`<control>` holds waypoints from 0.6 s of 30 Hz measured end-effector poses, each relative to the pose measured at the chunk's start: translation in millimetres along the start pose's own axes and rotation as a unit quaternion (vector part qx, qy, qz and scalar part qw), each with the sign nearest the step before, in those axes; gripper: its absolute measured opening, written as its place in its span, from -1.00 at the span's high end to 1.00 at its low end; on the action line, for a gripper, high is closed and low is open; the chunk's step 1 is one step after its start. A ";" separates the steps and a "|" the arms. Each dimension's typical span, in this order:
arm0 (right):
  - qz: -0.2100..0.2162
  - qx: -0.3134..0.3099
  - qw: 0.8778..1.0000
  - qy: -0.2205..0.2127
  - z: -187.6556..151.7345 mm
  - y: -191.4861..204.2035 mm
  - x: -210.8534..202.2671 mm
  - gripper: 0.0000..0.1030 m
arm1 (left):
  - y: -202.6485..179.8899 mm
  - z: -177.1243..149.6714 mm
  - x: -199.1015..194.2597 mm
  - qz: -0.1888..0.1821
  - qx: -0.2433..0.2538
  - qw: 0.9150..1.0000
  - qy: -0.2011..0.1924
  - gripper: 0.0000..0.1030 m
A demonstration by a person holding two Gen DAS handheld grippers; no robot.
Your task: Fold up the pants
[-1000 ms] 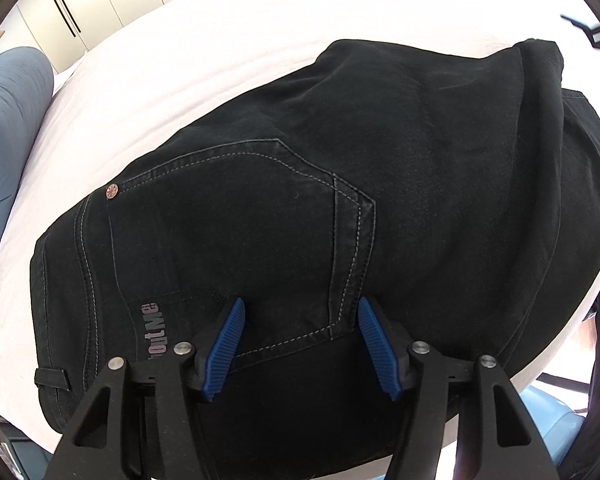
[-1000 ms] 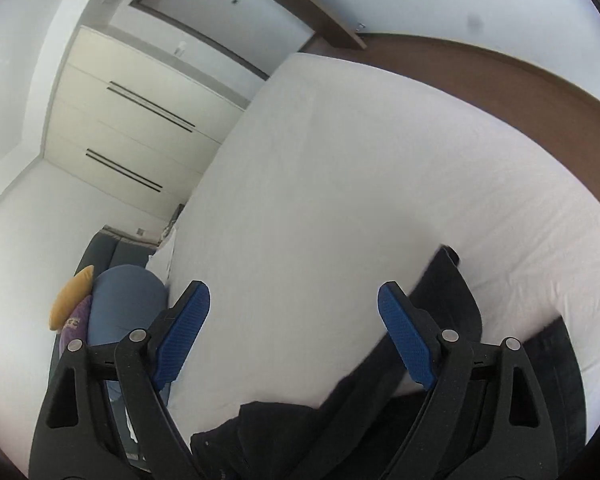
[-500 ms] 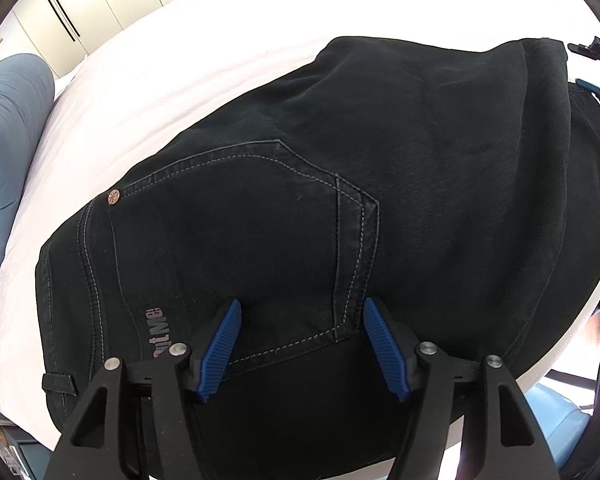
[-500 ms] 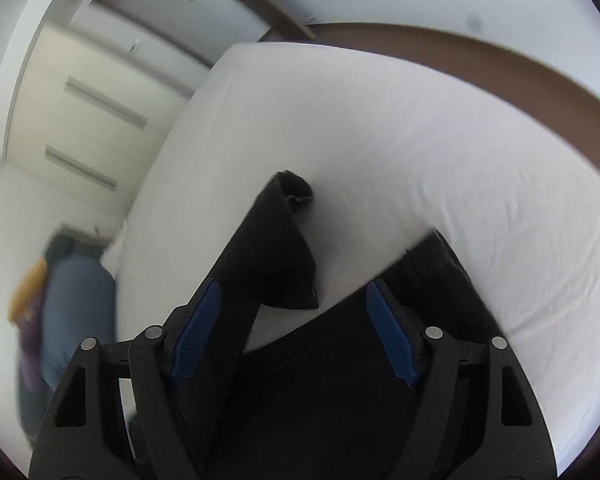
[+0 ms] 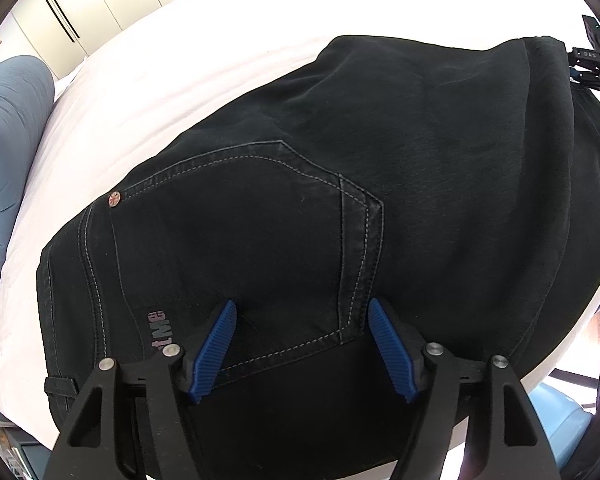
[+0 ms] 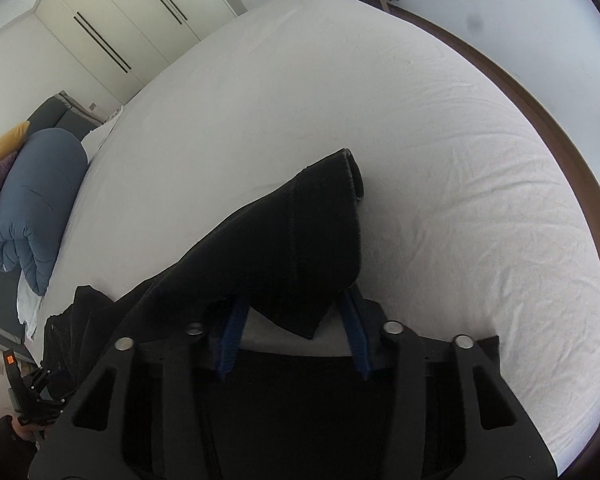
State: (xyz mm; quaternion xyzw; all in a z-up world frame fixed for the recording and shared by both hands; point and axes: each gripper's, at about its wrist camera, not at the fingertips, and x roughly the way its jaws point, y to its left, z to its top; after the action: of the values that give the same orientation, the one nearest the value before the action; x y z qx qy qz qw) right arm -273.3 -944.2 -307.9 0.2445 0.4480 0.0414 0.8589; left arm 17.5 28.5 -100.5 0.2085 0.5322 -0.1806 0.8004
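Pants (image 5: pixel 340 184) lie folded on bed (image 6: pixel 340 80); left gripper (image 5: pixel 302 348) opening over back pocket, gripping nothing; right gripper (image 6: pixel 294 334) closing around draped leg fabric.

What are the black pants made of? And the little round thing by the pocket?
The pants look like black denim: matte, slightly fuzzy cloth with pale topstitching around the pocket. The rivet looks like coppery metal, shiny with a stamped star pattern. Both are guesses from looks alone.
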 end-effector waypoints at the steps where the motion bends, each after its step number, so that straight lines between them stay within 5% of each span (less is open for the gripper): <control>1: -0.003 -0.001 1.000 0.005 1.1 -3.8 0.9 0.50 | -0.4 -0.1 0.1 0.000 -0.001 1.000 -0.001 -0.43; 2: -0.004 0.001 1.000 0.008 1.8 -8.2 -0.3 0.64 | 1.2 -0.2 1.1 -0.001 -0.002 1.000 -0.001 -0.43; 7: 0.027 0.041 0.999 0.007 -0.9 -25.3 -27.5 0.68 | 3.1 -1.3 0.9 -0.003 0.000 1.000 -0.003 -0.45; 18: 0.129 0.087 0.986 -0.061 6.8 -31.0 -185.6 0.92 | 9.5 2.6 4.4 -0.003 0.010 1.000 -0.004 -0.54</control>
State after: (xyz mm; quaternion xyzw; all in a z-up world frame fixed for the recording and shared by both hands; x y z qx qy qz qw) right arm -383.0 -1027.8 -179.7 0.3765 0.3611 0.0976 0.8476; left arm 26.0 34.9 -102.3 0.2137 0.5279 -0.1892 0.7999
